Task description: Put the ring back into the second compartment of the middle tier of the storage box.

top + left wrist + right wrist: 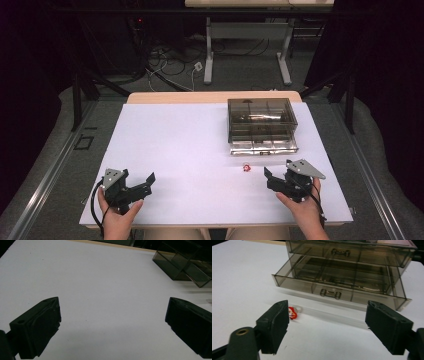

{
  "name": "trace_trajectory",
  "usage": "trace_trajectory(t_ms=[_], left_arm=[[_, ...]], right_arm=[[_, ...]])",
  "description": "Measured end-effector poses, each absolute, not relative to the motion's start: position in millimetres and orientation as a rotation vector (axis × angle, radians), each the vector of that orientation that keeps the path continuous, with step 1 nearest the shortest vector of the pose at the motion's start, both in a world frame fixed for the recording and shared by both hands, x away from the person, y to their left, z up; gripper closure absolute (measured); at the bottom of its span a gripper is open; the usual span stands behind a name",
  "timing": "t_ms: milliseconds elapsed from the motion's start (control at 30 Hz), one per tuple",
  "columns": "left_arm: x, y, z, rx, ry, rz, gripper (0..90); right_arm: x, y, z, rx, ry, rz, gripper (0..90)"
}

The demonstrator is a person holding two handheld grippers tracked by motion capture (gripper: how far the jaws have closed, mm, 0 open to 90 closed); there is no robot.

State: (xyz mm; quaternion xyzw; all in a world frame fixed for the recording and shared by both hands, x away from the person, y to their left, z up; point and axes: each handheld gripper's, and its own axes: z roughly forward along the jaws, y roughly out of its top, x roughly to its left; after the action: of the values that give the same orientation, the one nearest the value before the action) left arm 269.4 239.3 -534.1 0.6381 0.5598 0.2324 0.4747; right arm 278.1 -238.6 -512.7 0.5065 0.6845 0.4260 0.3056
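High view: my two grippers low over the white table, a red charm between them and the box.

My left gripper sits at the near left, jaws spread with nothing between them. Going right, the charm lies on the table just beside my right gripper, whose jaws are apart and hold nothing. Beyond it stands the smoky drawer box, its bottom drawer pulled out.

Small charm on table just before drawer box; right hand-held gripper nearer
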Motion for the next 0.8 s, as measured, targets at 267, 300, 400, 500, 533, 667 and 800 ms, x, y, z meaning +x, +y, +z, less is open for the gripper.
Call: trace_trajectory(t_ms=[267,300,400,500,533,667,800], left_arm=[[268.4,241.2,-532.4,1.547,1.390,0.565,0.4],[268.1,241.4,-532.0,1.547,1.393,0.567,0.3],[267.5,242.0,-530.7,1.542,1.388,0.576,0.3],[266.5,241.9,-529.1,1.540,1.383,0.595,0.3],[266.4,241.7,-528.9,1.538,1.383,0.588,0.3],[266.8,240.7,-529.2,1.539,1.394,0.542,0.4],[266.4,239.9,-528.8,1.548,1.372,0.549,0.4]], right_arm=[[288.2,-222.2,-512.3,1.307,1.867,1.139,27.4],[290.0,-220.3,-512.7,1.299,1.867,1.141,28.0],[295.3,-215.0,-513.5,1.296,1.885,1.153,29.6],[299.7,-209.6,-514.4,1.296,1.908,1.149,29.8],[301.2,-207.6,-515.3,1.291,1.906,1.148,30.1],[306.3,-200.9,-518.0,1.285,1.937,1.142,31.4],[310.9,-194.3,-521.7,1.301,1.960,1.130,33.6]])
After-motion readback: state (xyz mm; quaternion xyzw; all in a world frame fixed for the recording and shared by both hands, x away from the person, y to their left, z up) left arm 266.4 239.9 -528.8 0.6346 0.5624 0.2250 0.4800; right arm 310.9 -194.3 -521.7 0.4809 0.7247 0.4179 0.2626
